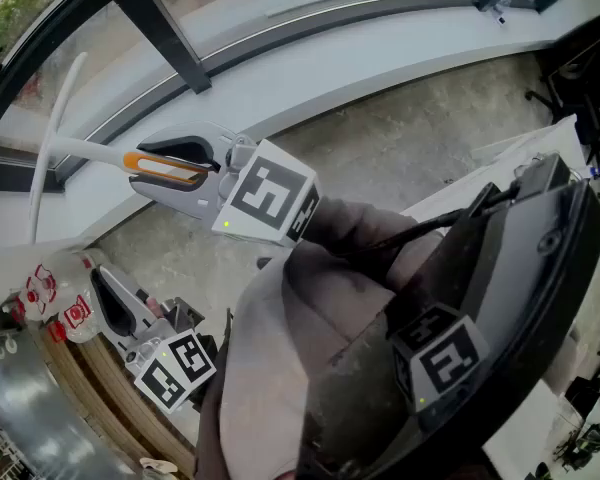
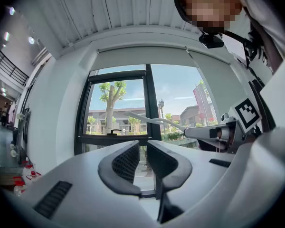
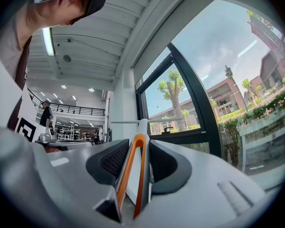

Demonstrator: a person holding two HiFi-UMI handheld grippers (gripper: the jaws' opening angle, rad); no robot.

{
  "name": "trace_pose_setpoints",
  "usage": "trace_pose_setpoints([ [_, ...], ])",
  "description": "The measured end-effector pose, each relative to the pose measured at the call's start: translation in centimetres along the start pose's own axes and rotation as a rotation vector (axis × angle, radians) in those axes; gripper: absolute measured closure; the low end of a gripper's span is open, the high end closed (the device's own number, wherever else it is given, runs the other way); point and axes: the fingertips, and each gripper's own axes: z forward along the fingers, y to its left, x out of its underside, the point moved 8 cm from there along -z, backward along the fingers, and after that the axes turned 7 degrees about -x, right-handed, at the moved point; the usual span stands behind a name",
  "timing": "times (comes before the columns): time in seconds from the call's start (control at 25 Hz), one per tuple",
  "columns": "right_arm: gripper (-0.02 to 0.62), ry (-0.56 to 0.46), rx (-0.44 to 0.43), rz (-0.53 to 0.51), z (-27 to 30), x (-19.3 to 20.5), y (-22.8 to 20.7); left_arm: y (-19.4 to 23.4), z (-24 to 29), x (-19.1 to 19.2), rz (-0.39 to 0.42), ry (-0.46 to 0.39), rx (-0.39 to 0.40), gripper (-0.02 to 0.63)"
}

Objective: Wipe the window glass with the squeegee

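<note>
A white squeegee point(image 1: 55, 143) with an orange grip point(image 1: 160, 168) is held out toward the window glass point(image 1: 40, 63) at the upper left. My right gripper point(image 1: 145, 163) is shut on its handle. In the right gripper view the orange grip point(image 3: 133, 170) runs up between the pads and the blade point(image 3: 147, 121) lies crosswise in front of the pane point(image 3: 218, 80). Whether the blade touches the glass is unclear. My left gripper point(image 1: 100, 280) hangs lower left, jaws together with nothing in them. In the left gripper view its jaws point(image 2: 141, 151) face the window point(image 2: 116, 103), with the squeegee point(image 2: 152, 120) at right.
A black window post point(image 1: 150, 18) slants down to the wide white sill point(image 1: 330, 53). Below it is grey concrete floor point(image 1: 400, 148). Red-and-white bottles point(image 1: 55, 303) stand near the left gripper. A black device with a marker cube point(image 1: 520, 268) fills the right foreground.
</note>
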Motion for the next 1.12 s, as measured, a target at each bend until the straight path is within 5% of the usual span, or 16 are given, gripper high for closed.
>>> trace_pose_setpoints([
  [0.8, 0.463, 0.008, -0.049, 0.04, 0.8, 0.6, 0.3, 0.7, -1.0, 0.4, -0.012, 0.021, -0.034, 0.554],
  [1.12, 0.463, 0.036, -0.043, 0.045, 6.9, 2.1, 3.3, 8.6, -1.7, 1.6, -0.024, 0.067, -0.08, 0.554],
])
